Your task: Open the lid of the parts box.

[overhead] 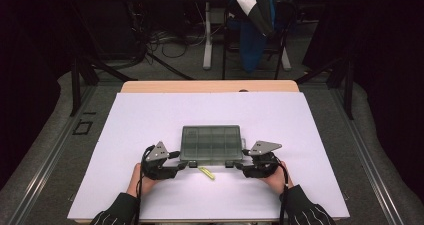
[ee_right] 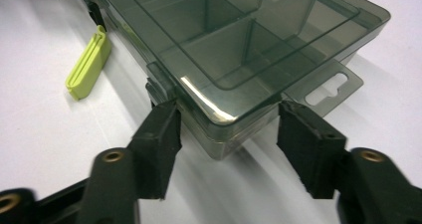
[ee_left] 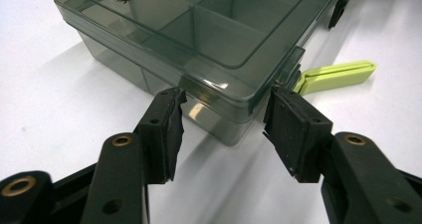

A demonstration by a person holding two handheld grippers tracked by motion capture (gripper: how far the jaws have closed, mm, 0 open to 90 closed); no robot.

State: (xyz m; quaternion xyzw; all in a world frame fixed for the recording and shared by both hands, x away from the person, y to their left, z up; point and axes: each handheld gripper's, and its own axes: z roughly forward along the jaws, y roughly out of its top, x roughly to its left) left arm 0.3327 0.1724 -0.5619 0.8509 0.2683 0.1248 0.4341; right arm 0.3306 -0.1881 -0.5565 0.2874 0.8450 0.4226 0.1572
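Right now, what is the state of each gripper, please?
Left gripper: open, jaws astride a near corner of the smoky transparent plastic compartment box, not gripping.
Right gripper: open, jaws astride the other near corner, not gripping.

Your tabletop (overhead: 150, 115) is covered by a white sheet, its wooden edge showing at the far side. On it lie a smoky compartment box (overhead: 211, 144) and, just beside its near edge, a lime-green clip (overhead: 206, 173).

Only lettering I see: raised text moulded into lid of the organizer box (ee_left: 199, 30), top edge of left gripper view. Starts approx "AIRA", then characters I can't read.
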